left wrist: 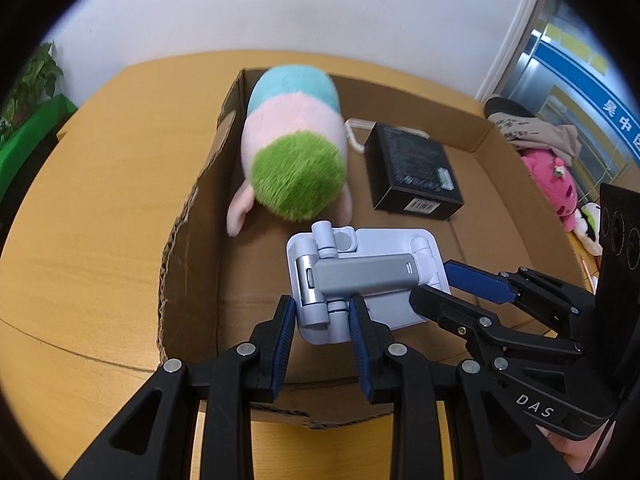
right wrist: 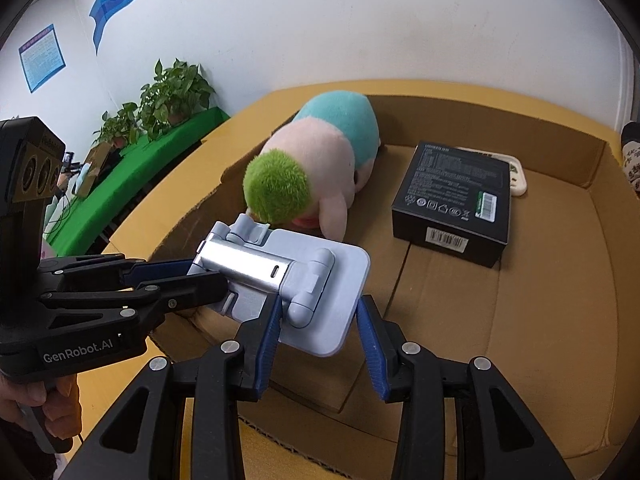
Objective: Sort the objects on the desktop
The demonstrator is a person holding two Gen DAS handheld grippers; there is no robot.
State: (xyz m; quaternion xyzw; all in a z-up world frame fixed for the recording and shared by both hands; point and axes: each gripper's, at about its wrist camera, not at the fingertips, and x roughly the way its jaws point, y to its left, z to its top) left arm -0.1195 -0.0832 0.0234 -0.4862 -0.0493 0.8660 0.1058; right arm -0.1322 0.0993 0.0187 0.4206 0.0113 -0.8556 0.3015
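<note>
On the desk (left wrist: 92, 240): a cardboard box (left wrist: 188, 280), open-topped. In the box, along its left wall: a plush toy (left wrist: 294, 148), lying lengthwise toward the far left corner. Right of the plush toy, apart from it, near the far wall: a packaged carton (left wrist: 412, 172). Behind the carton, against the far wall, partly hidden: a flat item (right wrist: 518, 178). Above the box's near edge: a folding phone stand (left wrist: 360, 276), between the left tongs (left wrist: 322, 316) at its left end and the right tongs (right wrist: 316, 320) at its right end. Beyond the box's right wall, on the desk: more plush toys (left wrist: 556, 184). Left of the desk, by the wall: potted plants (right wrist: 172, 96).
</note>
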